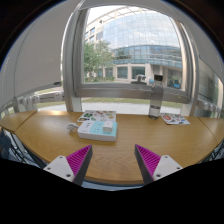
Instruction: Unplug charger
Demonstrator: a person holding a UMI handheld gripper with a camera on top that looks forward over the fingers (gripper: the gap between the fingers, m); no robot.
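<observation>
My gripper (112,152) is open and empty, its two magenta pads wide apart above the near part of a wooden table (130,135). A grey upright post (156,101) stands at the table's far edge by the window, well beyond the fingers and to their right; it may carry the socket. I cannot make out a charger or its cable from here. Nothing is between the fingers.
A pale flat box or stack of books (98,126) lies on the table just beyond the left finger. Some papers or a magazine (175,118) lie at the far right. A large window (130,45) with a building outside runs behind the table.
</observation>
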